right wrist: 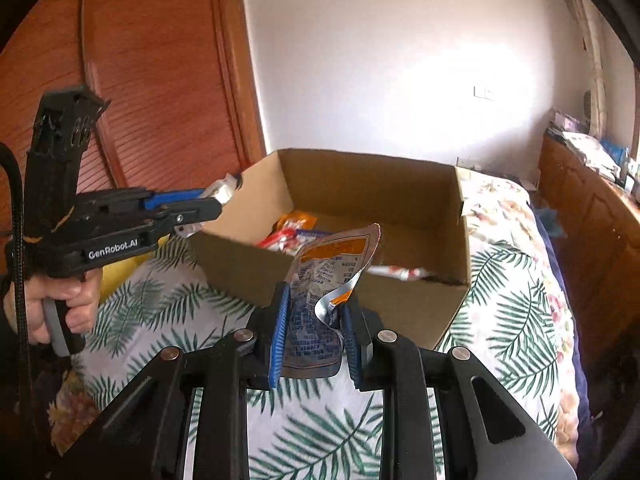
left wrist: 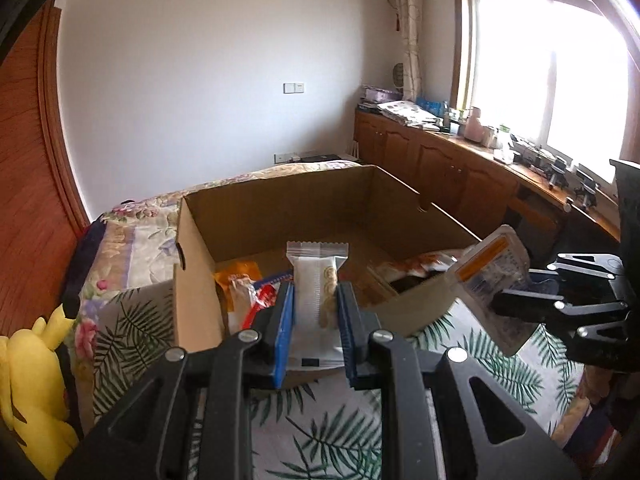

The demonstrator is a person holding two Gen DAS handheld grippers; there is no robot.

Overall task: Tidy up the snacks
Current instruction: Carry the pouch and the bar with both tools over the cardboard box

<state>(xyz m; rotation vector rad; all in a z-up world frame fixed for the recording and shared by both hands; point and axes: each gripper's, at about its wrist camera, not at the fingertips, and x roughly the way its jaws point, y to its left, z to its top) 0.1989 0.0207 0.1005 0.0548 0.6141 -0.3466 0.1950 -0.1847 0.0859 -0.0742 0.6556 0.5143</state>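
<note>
- A bed (right wrist: 516, 272) with a leaf-print cover is filling the lower part of both views; bare cover is lying open in front of the box and along its right side in the right wrist view
- A cupboard run (left wrist: 452, 168) is standing along the window wall, apart from the bed's far edge
- An open cardboard box (left wrist: 280, 200) is sitting on the bed, top unobstructed, near rim facing both grippers; loose snacks (right wrist: 292, 232) are lying on its floor with much of the floor bare
- A yellow plush toy (left wrist: 36, 380) is lying at the bed's left edge, clear of the box
- The right gripper (right wrist: 316, 320) is pinching a crumpled pouch (right wrist: 332, 264), which is hanging above the cover just short of the near rim
- The left gripper (left wrist: 316, 304) is pinching a white packet (left wrist: 318, 280) upright between its blue pads, in front of the near rim
- A hand (right wrist: 56, 304) is gripping the left handle, beside the box's left corner
</note>
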